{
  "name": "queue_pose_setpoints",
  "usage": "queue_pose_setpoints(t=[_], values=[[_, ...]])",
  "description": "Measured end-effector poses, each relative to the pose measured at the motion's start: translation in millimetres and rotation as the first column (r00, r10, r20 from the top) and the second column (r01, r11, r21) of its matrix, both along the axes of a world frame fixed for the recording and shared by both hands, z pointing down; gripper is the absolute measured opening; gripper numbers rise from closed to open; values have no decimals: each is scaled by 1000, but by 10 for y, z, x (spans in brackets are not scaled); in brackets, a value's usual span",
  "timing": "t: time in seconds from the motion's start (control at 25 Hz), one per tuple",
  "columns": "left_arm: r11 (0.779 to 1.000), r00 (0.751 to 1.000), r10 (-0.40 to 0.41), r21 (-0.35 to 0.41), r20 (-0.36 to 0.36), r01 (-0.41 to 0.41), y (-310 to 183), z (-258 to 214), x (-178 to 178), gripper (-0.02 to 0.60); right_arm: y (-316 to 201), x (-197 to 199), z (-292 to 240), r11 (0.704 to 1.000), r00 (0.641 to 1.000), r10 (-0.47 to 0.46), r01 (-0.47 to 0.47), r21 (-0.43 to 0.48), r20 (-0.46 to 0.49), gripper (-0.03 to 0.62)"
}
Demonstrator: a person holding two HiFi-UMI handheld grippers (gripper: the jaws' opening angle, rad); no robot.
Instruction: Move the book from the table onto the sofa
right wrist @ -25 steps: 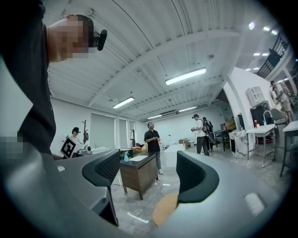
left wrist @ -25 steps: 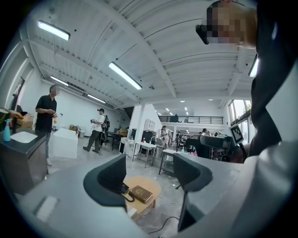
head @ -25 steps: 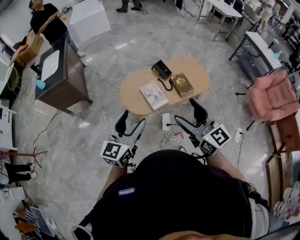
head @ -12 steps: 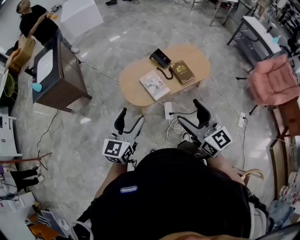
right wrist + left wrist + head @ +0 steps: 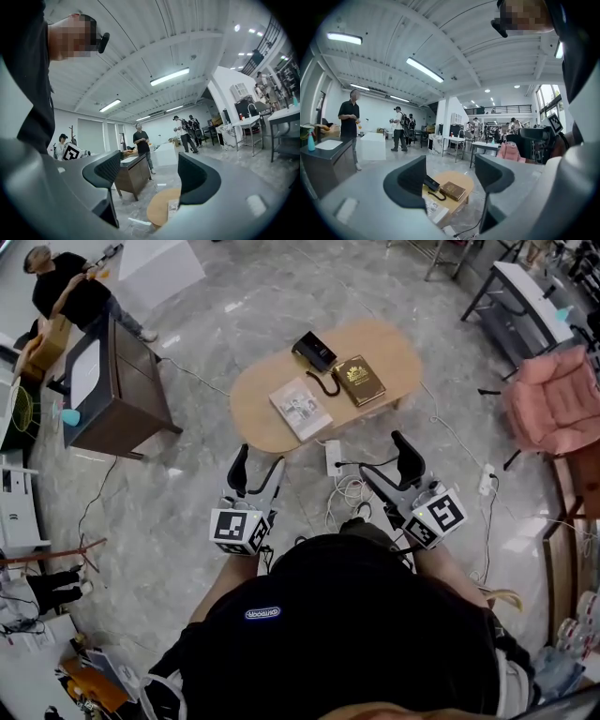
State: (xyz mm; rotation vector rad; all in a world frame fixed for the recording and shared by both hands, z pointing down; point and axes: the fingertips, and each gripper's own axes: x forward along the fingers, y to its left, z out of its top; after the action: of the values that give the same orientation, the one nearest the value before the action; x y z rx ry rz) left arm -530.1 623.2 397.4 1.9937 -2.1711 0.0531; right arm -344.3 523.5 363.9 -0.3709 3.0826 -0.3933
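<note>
The light tan oval wooden table (image 5: pixel 398 357) at twelve o'clock bears a dark brown hardcover book with a gold ornament (image 5: pixel 361 381), a black corded telephone (image 5: pixel 315 351) and a white booklet with grey print (image 5: pixel 300 408). The soft salmon-pink sofa (image 5: pixel 553 404) is at two o'clock, the dark brown wooden cabinet (image 5: pixel 131 395) at ten. The glossy floor (image 5: pixel 169 521) is veined grey marble. The left gripper (image 5: pixel 256 468) and right gripper (image 5: pixel 382 460) have black jaws and white cubes with black square markers.

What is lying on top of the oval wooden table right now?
On the table lie a brown book, a black corded telephone and a pale booklet. The tabletop beneath them is covered, so anything under them cannot be seen.
</note>
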Motion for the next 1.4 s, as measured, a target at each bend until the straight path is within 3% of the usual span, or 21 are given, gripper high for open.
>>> queue_pose_setpoints(t=[0.24,0.48,0.88,1.24,1.4], values=[[999,999,-37,-33,7,37,-405,128,169,311,-452,163,76,999,999,-43,43,-18,-4,399],[990,991,-133,-48,10,133,-648,338,279,311,-846,198,249,991,991,-130,130,-17,-18,399],[969,972,-234,-81,29,235,-702,429,145,311,-1046,-140,481,972,971,-237,237,-10,-37,398],[970,980,-196,-140,38,200,-1044,799,-187,311,-1258,-493,685,971,967,-229,235,38,-113,399],[975,985,-170,-148,-12,166,-1279,958,-385,310,-1482,-700,706,980,973,-178,189,68,-146,397]])
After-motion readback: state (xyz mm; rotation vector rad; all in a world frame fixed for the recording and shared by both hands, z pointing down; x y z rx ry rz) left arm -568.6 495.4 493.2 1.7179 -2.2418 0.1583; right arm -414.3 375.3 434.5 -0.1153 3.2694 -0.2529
